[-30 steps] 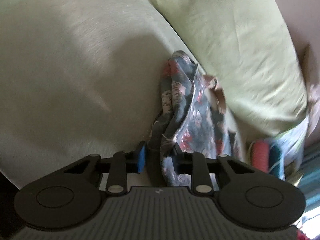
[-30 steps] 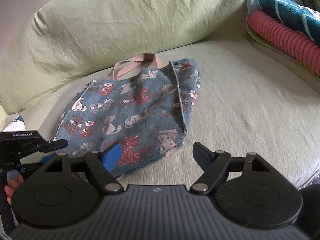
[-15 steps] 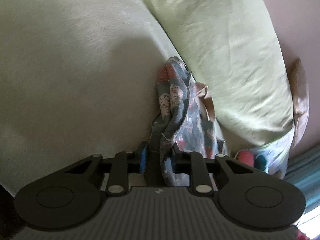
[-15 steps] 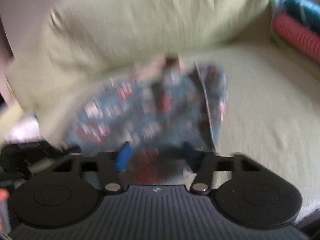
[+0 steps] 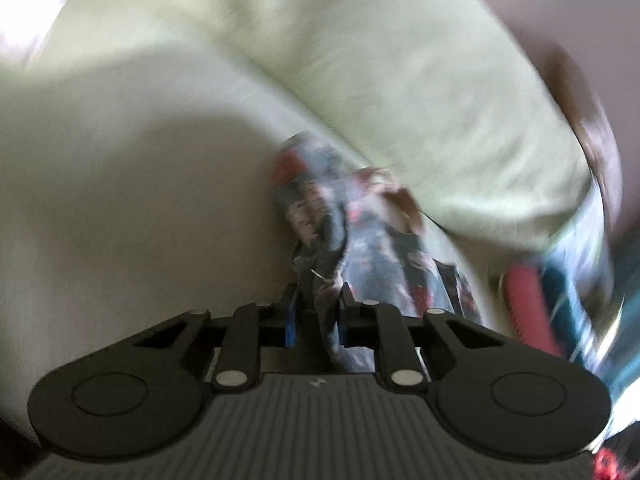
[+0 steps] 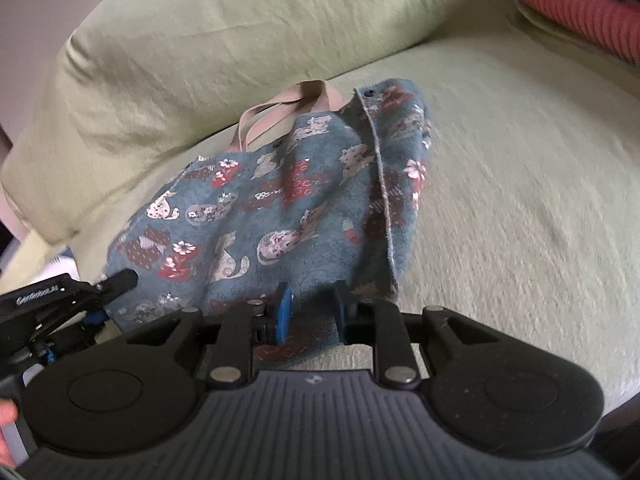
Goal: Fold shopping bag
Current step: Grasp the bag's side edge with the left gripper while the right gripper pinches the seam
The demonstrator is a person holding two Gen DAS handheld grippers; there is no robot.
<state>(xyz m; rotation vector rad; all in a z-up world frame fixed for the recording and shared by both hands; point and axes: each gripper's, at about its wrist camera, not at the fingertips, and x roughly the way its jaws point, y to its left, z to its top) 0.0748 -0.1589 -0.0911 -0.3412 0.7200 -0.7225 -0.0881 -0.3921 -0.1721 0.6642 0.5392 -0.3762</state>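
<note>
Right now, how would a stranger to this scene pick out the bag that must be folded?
Look at the pale green sofa seat, below its back cushion. There lies the shopping bag, gripped at its near edge. Only it is blue-grey cloth with a cat and flower print and pink handles.

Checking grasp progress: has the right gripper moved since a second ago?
Yes. The right gripper has advanced toward the green back cushion and its fingers have closed on the near edge of the shopping bag.

Left gripper (image 5: 316,312) pinched tight on bunched fabric between its pads. Right gripper (image 6: 310,308) likewise clamped on cloth, with fingertips (image 6: 6,414) just visible beside its left base.
</note>
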